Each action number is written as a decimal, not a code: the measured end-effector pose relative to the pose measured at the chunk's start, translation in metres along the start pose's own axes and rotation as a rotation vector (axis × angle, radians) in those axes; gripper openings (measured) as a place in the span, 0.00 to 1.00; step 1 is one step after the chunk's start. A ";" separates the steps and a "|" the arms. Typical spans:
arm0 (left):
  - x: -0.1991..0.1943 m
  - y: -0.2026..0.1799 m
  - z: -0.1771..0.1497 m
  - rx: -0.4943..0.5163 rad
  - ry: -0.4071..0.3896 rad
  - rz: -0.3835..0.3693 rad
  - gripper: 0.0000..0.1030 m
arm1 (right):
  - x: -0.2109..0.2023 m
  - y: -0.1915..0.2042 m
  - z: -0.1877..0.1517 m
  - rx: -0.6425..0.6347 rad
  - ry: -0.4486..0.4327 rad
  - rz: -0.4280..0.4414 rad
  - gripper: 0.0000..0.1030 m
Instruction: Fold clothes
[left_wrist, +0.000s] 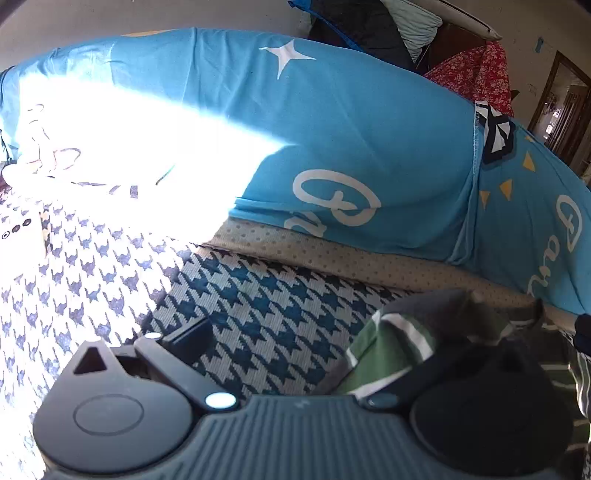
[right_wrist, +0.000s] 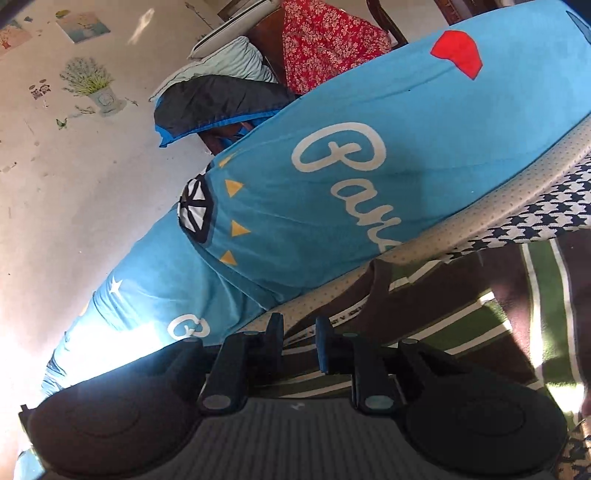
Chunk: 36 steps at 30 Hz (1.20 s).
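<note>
Right gripper (right_wrist: 298, 341) sits lowest in its view, jaws parted a narrow gap with the striped shirt (right_wrist: 461, 325) right under and ahead of them; pads look clear of the cloth, so released, though the collar edge and label strip run up between the tips and contact is hard to rule out. Left gripper (left_wrist: 332, 332) has jaws spread wide, nothing pinched; one finger (left_wrist: 188, 334) lies over the houndstooth cover (left_wrist: 258, 302), the other is hidden under dark cloth.

Landmark: houndstooth cover on the bed. Striped shirt lies on it, at the cover's edge nearest the blue pillow (right_wrist: 369, 166), which runs along the far side of that edge. Shirt spreads away from the right jaws toward that view's right side; its long axis seems to follow the cover's edge. From the left jaws it lies off to the right, bunched.

Right hand is the nearer one, so the next grab probably falls to it at the collar.

Shirt: green, dark brown and white stripes, soft knit, creased, not yet folded flat.
</note>
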<state>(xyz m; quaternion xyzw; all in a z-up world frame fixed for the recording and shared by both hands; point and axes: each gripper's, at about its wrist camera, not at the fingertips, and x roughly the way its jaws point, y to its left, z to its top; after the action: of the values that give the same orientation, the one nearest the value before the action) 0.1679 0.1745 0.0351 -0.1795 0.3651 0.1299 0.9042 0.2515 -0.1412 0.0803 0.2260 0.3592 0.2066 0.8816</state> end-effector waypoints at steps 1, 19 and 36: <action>-0.001 -0.001 0.000 0.007 -0.003 0.005 1.00 | 0.002 -0.001 -0.001 -0.018 -0.002 -0.028 0.19; 0.003 0.044 0.015 -0.316 0.075 -0.092 1.00 | 0.038 -0.015 0.003 -0.396 -0.082 -0.264 0.30; -0.008 0.002 0.019 -0.122 -0.043 -0.050 1.00 | 0.093 -0.005 -0.016 -0.605 -0.098 -0.327 0.20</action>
<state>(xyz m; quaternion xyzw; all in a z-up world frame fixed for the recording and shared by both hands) 0.1731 0.1835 0.0530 -0.2405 0.3322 0.1330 0.9023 0.3022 -0.0924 0.0171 -0.0966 0.2704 0.1486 0.9463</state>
